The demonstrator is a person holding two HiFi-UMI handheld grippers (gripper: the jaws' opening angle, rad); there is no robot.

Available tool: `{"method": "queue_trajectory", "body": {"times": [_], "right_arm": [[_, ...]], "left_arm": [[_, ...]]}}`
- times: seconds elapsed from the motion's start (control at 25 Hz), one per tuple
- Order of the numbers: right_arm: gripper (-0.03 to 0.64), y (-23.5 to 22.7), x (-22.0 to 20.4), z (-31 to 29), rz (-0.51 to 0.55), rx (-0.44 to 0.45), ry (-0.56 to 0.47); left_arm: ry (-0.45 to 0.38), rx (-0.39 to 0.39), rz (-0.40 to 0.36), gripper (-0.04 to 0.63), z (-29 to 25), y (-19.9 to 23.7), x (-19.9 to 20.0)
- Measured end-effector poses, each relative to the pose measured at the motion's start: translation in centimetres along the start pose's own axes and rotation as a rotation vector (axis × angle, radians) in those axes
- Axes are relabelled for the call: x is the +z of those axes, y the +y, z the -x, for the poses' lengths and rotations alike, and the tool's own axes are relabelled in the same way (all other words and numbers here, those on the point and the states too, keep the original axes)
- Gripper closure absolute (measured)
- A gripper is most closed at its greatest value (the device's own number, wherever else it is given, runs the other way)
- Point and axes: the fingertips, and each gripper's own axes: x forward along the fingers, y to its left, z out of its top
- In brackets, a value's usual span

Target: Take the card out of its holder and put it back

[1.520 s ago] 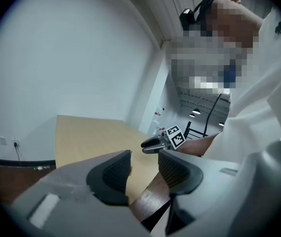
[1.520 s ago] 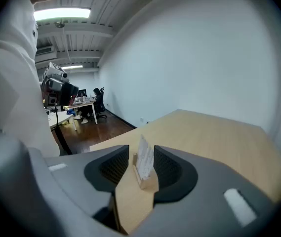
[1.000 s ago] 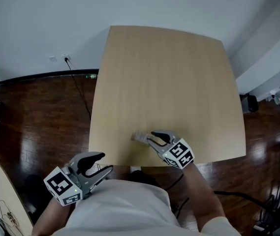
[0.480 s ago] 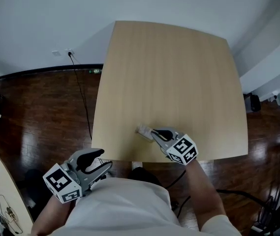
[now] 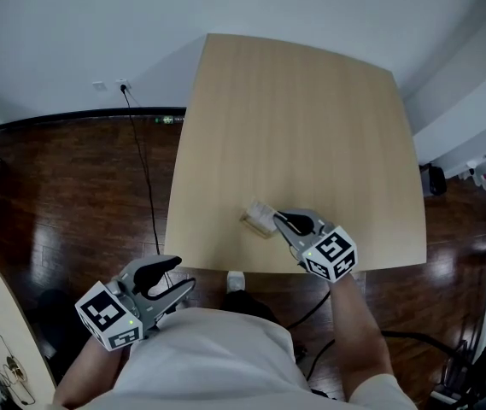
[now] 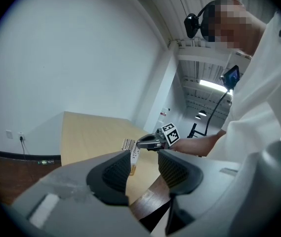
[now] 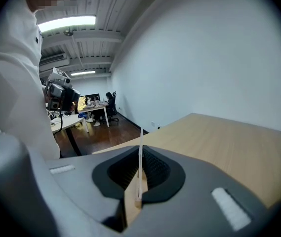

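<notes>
Worktop: light wood-grain, roughly square with rounded corners. One item on it: a small wooden holder, close to the near edge and about mid-width, with a pale card standing in it. Rest of the surface is plain wood.

The right claw, open a second ago, has clamped shut on the card.

Wooden table; dark floor; wall socket.
</notes>
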Motion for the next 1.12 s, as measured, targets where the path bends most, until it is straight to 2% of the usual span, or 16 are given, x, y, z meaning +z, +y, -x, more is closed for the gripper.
{"method": "queue_trajectory", "body": {"times": [0.16, 0.36, 0.56, 0.88, 1.12], "right_arm": [[0.595, 1.0, 1.8, 1.2, 0.008, -0.032, -0.020], [0.597, 5.4, 3.6, 2.7, 0.026, -0.048, -0.036], [0.597, 11.2, 5.3, 4.4, 0.055, -0.046, -0.035], [0.597, 23.3, 5.7, 5.9, 0.058, -0.060, -0.036], [0.597, 30.1, 6.2, 7.3, 0.048, -0.079, -0.063]], "left_arm": [[-0.016, -0.013, -0.013, 0.413, 1.4, -0.3, -0.2], [-0.038, -0.033, -0.028, 0.413, 4.6, -1.1, -1.7], [-0.041, -0.064, -0.043, 0.413, 7.6, -2.4, -2.8], [-0.053, -0.109, -0.071, 0.413, 13.8, -4.8, -6.3], [-0.053, -0.113, -0.081, 0.417, 17.4, -6.3, -8.7]]}}
